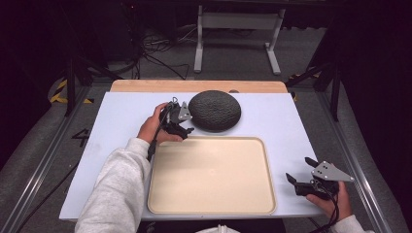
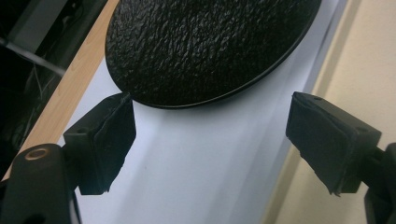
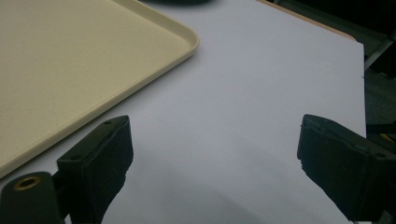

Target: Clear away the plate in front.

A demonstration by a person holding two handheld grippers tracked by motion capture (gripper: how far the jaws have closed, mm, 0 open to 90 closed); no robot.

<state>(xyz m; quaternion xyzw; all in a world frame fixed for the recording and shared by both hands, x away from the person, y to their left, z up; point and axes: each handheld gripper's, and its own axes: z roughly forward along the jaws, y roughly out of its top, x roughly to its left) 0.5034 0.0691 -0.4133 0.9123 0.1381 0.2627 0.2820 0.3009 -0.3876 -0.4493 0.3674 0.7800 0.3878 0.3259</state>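
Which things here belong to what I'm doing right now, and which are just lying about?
In the job:
- black textured dome, just ahead of the left gripper, jaws open, nothing between them
- beige tray, bare, right beside it

Lying about:
- right gripper, open, idle over the white table
- cables on the floor
- white frame legs behind the table

A black pebbled dome (image 1: 214,110), a cream tray (image 1: 212,206), a pale lavender-white table (image 1: 126,116).

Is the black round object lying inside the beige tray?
No, the black round object lies on the white table surface beyond the beige tray, which holds nothing.
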